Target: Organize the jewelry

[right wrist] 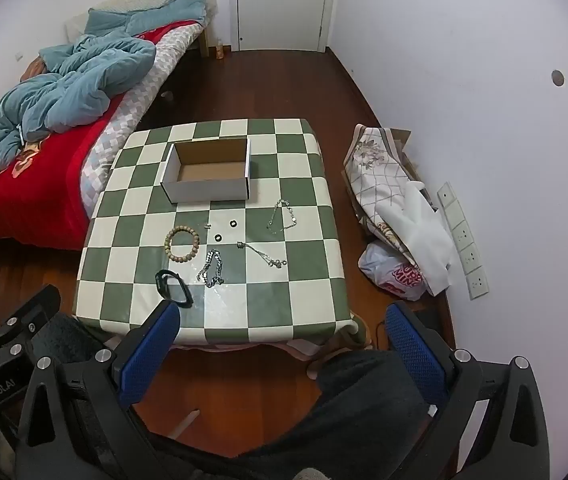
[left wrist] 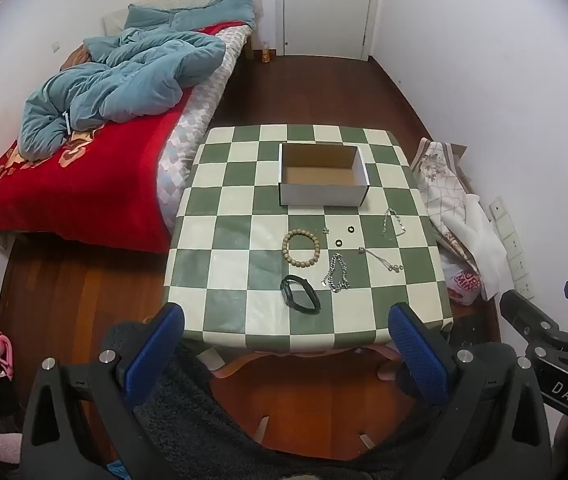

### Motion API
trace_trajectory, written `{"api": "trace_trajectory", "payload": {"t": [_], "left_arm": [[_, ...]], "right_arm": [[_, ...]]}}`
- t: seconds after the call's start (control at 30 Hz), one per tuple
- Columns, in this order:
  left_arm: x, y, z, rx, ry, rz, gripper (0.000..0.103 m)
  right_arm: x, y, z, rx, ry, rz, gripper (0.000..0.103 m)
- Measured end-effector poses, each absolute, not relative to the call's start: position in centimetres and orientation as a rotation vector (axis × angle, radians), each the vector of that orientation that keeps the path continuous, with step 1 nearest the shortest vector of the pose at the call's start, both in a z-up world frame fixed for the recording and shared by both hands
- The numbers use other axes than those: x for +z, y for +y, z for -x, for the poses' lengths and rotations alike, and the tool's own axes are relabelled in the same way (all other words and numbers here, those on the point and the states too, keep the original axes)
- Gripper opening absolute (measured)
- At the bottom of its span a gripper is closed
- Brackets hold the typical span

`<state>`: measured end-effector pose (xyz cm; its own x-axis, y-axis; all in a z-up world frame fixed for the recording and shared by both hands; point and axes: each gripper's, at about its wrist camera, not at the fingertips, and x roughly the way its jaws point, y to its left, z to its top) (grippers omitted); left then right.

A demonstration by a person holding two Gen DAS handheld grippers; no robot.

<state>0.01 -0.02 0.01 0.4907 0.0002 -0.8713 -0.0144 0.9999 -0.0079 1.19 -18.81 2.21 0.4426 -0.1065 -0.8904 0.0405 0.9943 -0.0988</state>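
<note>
Jaws of both tools stand fully released, nothing between them: the left gripper point(left wrist: 284, 344) and the right gripper point(right wrist: 279, 340) each hang short of the near table edge, tilted down toward it, blue pads spread wide at the bottom of their frames. The nearest piece is the black watch band point(left wrist: 300, 299), lying just above the gap between the left jaws in the left wrist view, its long axis running from upper left to lower right; in the right wrist view it sits above the left pad, left of centre, so the left tool looks the better aligned. Just right of it lies the heavy silver chain point(left wrist: 338, 273), then the wooden bead bracelet point(left wrist: 301, 248) above, two small black rings point(left wrist: 350, 230), a tiny silver charm point(left wrist: 326, 230), a thin chain with pendant point(left wrist: 382, 259) and a fine silver bracelet point(left wrist: 394, 222) toward the right. Beyond all of these, upper centre, the open cardboard box point(left wrist: 322, 196) stands empty on the green-and-cream checked table point(left wrist: 227, 280). Left of the table is a bed with red blanket point(left wrist: 75, 188).
</note>
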Motion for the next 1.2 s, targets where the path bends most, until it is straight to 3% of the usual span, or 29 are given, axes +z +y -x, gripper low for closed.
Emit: {"api": "trace_trajectory", "payload": {"t": [1.2], "left_arm": [[1.2, 0.1, 0.2, 0.005, 1.033, 0.010, 0.103]], "right_arm": [[2.5, -18.9, -0.9, -0.099, 1.104, 0.073, 0.103]]}}
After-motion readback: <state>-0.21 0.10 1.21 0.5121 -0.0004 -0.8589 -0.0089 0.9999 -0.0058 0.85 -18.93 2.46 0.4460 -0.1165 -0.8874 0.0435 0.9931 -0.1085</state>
